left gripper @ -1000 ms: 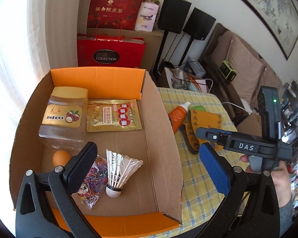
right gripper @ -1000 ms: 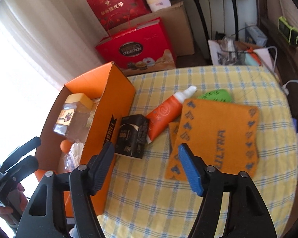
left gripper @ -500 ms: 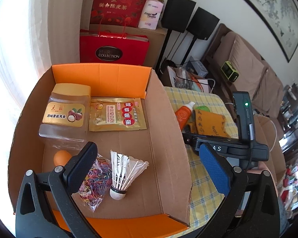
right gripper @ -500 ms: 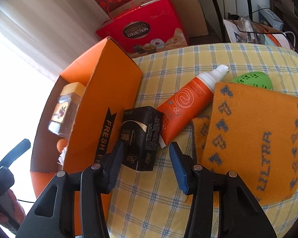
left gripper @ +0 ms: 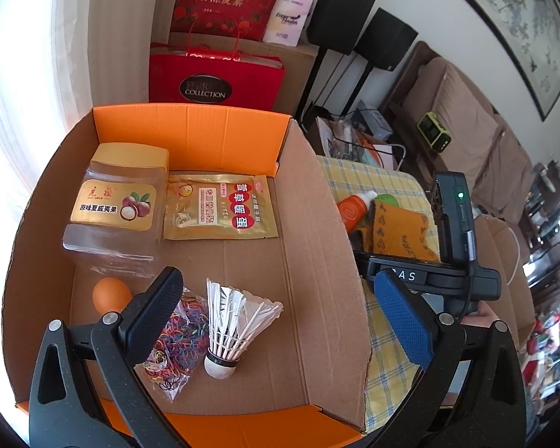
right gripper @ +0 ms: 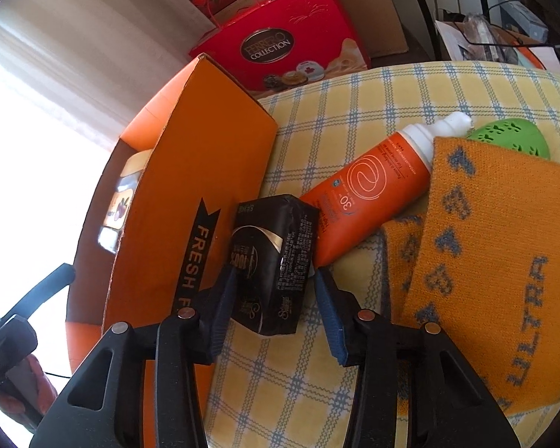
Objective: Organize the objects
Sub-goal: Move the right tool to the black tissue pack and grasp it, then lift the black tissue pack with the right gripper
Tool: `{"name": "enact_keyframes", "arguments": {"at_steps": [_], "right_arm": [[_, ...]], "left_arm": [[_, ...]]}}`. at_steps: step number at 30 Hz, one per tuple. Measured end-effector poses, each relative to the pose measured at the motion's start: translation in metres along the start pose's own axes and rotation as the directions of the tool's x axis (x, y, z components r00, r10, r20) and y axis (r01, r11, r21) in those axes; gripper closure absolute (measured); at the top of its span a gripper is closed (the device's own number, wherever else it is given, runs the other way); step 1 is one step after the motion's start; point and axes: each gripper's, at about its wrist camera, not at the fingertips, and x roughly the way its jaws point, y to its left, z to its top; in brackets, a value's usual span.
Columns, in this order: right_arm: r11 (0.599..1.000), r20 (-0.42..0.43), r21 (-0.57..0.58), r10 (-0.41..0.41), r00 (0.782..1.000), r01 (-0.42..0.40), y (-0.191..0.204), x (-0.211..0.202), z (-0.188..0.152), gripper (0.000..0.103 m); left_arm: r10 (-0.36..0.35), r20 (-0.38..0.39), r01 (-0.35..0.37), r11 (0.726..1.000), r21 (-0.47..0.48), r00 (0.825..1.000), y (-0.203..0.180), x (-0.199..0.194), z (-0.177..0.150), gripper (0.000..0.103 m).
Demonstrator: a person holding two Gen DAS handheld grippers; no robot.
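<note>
light: bright daylight from left | glare: blown-out curtain (left gripper: 15,86) | edges: fisheye-warped, vignetted

Checked tablecloth (right gripper: 298,392) carries cardboard box (right gripper: 190,194), black packet (right gripper: 276,261), orange tube (right gripper: 366,190), orange cloth (right gripper: 496,261).

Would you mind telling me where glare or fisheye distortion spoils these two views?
Left wrist view: the curtained window is blown out white and the cardboard box walls bow outward. Right wrist view: the same window glare whitens the left edge, and the checked tablecloth lines curve, yet the black packet stays sharp.

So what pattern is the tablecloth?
Yellow with a blue-and-white check, the tablecloth shows best in the right wrist view.
</note>
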Motion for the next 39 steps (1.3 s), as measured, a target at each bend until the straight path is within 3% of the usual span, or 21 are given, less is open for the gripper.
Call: {"name": "enact_keyframes", "arguments": {"at_steps": [4,13,21,27,39], "right_arm": [[0.999,-0.003,0.021,0.043,0.999,-0.043,-0.006,0.001,0.001,0.065],[0.999,0.03,0.022,0.025,0.999,-0.026,-0.003,-0.009,-0.001,0.074],[1.0,0.11,0.022,-0.016,0.994,0.014,-0.007,-0.059,-0.003,0.074],[0.995,0.194,0.015,-0.102,0.976,0.101,-0.005,-0.106,-0.004,0.074],[0.982,0.307,0.073,-0.189,0.933,0.174,-0.031,-0.185,-0.02,0.074]], "left_arm": [[-0.001,0.0,0.001,1.0,-0.001,1.0,0.0,0.0,0.0,0.0],[-0.002,0.006,0.003,1.0,-0.003,1.0,-0.004,-0.003,0.0,0.0],[-0.025,0.012,0.024,1.0,0.013,1.0,-0.019,-0.007,0.0,0.0],[-0.052,0.008,0.052,0.998,0.048,0.999,-0.044,-0.007,-0.002,0.001],[-0.085,-0.038,0.089,0.986,0.14,0.996,-0.103,0.008,-0.019,0.002]]}}
